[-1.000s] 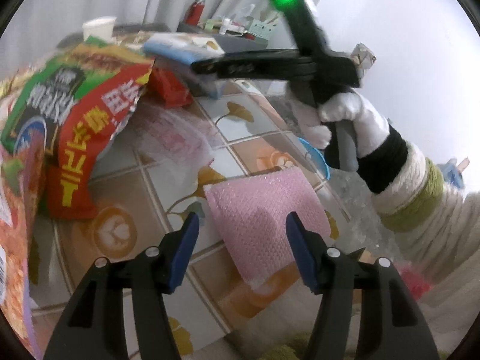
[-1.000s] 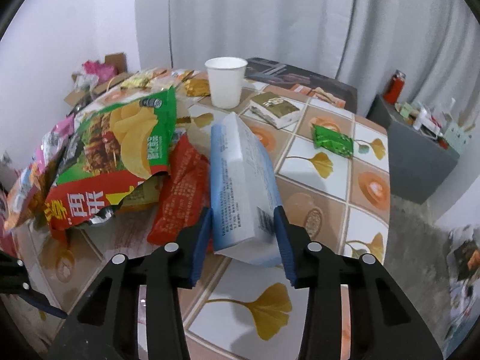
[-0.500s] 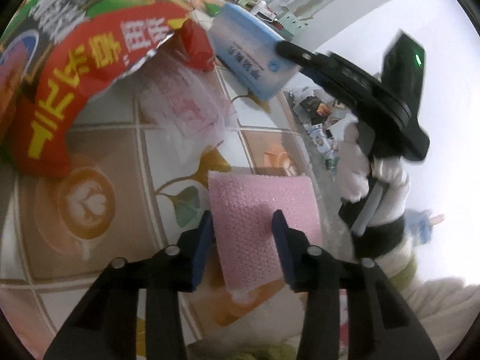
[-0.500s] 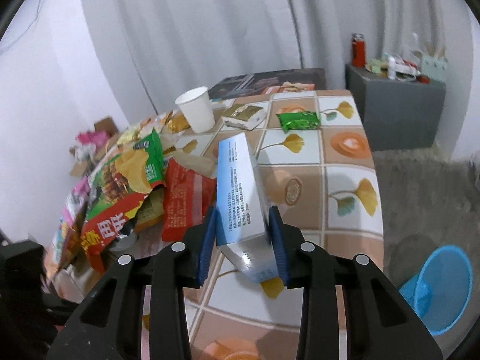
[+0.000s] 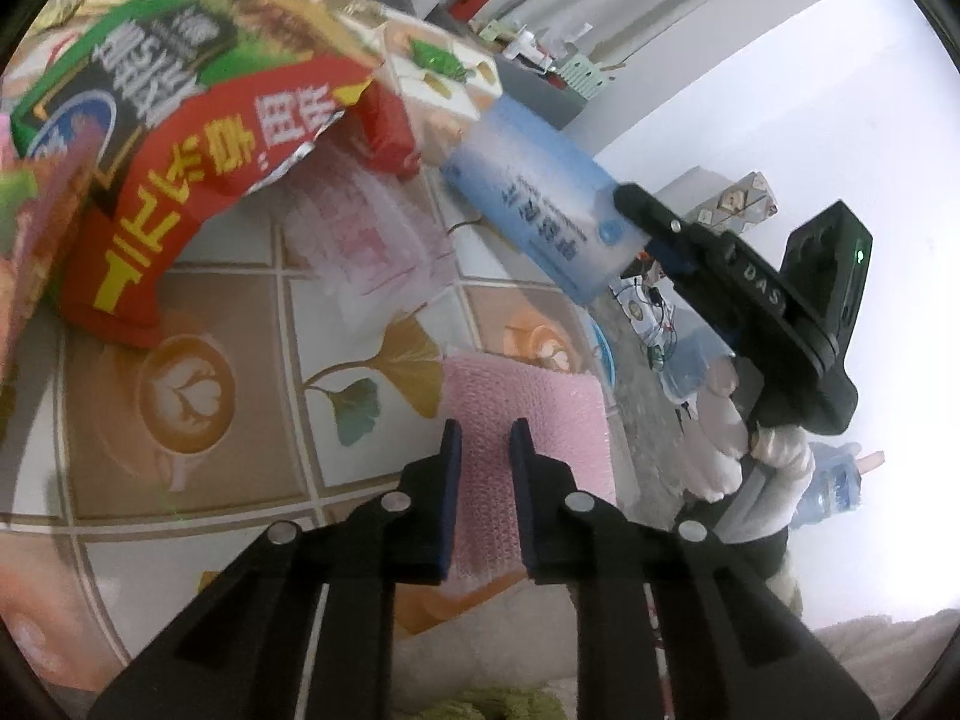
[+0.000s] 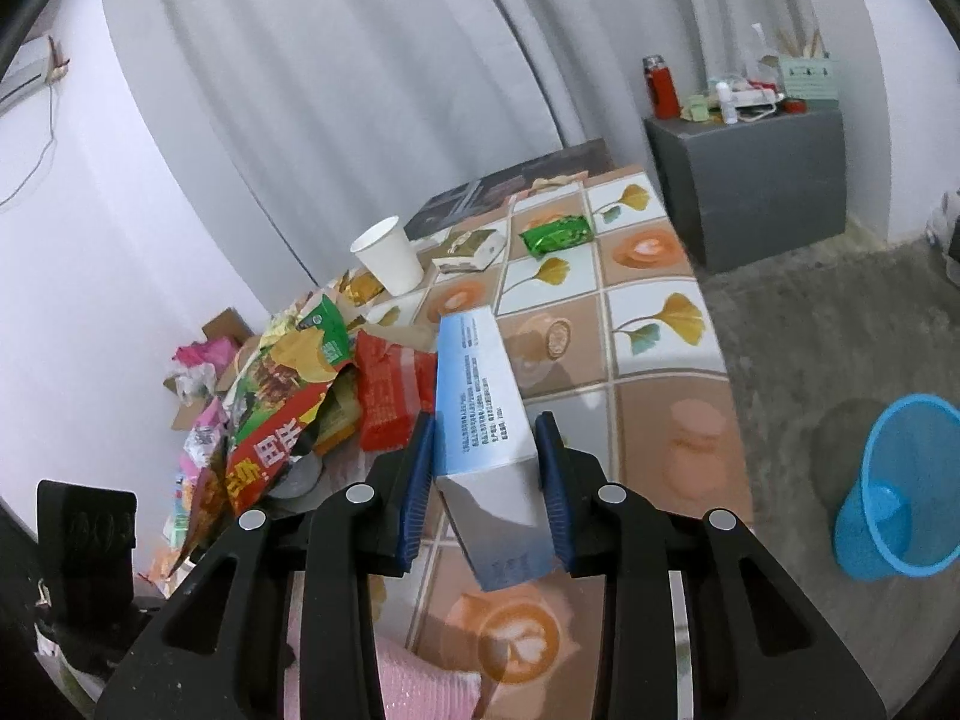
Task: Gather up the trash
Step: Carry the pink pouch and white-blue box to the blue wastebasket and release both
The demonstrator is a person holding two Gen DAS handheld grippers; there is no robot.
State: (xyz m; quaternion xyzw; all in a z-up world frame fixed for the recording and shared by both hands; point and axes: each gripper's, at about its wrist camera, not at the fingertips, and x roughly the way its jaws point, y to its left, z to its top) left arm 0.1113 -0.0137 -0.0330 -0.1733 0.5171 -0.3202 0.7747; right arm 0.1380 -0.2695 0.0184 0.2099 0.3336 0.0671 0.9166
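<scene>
The right hand-held gripper point(image 6: 486, 480) is clamping a blue-and-white box point(image 6: 480, 414), holding it above the tiled worktop point(image 6: 654, 306). The left hand-held gripper point(image 5: 485, 450) is closing its jaws on a pink bubble-wrap pouch point(image 5: 528, 402) (lying at the worktop's edge). A blue bin point(image 6: 894, 480) is standing on the floor.

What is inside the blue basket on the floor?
The blue basket stands on the floor beside the table. Its visible inside looks empty; the near wall hides part of the bottom.
</scene>
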